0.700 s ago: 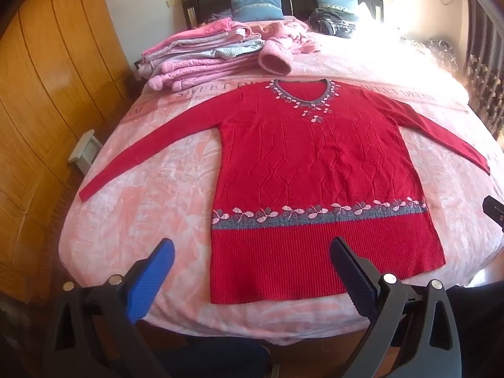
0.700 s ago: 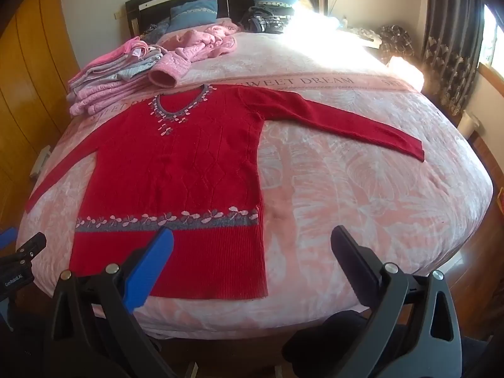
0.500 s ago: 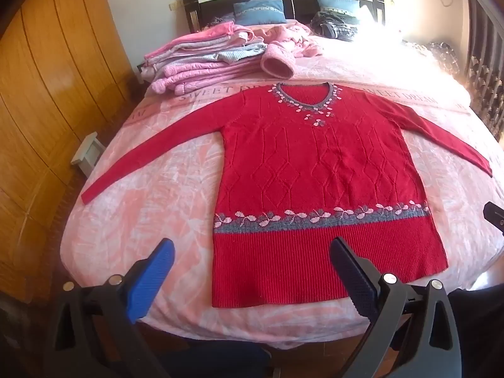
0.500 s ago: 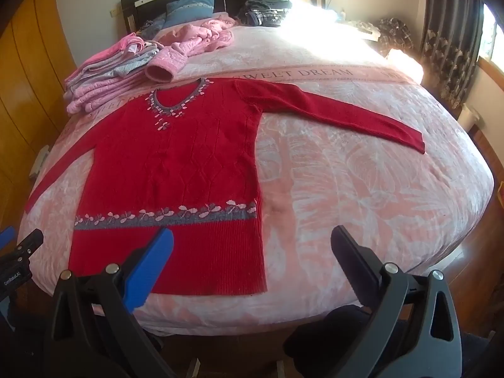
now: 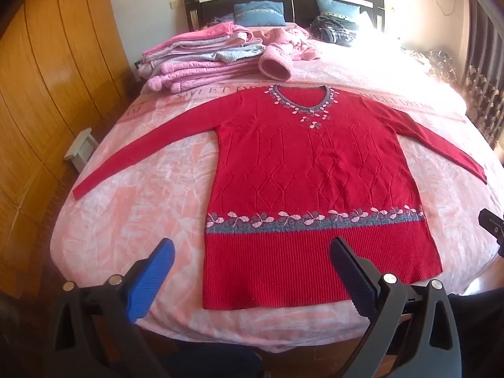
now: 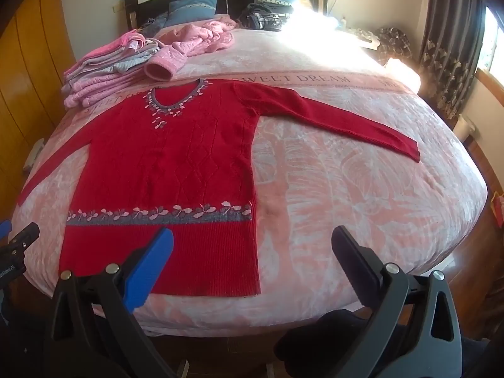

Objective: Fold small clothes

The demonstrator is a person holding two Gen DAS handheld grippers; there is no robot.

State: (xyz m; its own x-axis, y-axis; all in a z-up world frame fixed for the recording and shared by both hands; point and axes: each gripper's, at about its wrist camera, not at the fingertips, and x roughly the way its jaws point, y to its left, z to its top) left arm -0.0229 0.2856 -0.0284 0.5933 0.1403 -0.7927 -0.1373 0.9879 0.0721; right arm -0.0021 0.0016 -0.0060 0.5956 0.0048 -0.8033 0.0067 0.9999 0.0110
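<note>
One red sweater [image 5: 315, 189] flat near the bed's [image 5: 126, 220] foot edge; left gripper [image 5: 252, 271] and right gripper [image 6: 252, 261] spread, empty, slightly nearer than before.

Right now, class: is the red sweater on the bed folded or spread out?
Spread out. The red sweater lies flat, front up, on the bed, both sleeves stretched outward, hem uncreased; no part is folded over.

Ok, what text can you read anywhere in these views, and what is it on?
"SWEET DREAM": woven into the pink band across the bedspread, clearest in the right wrist view; it repeats along the band, partly hidden by the red sweater.
Small white lettering on the left gripper, seen at the frame edge: too small to read.
Nothing else legible.
</note>
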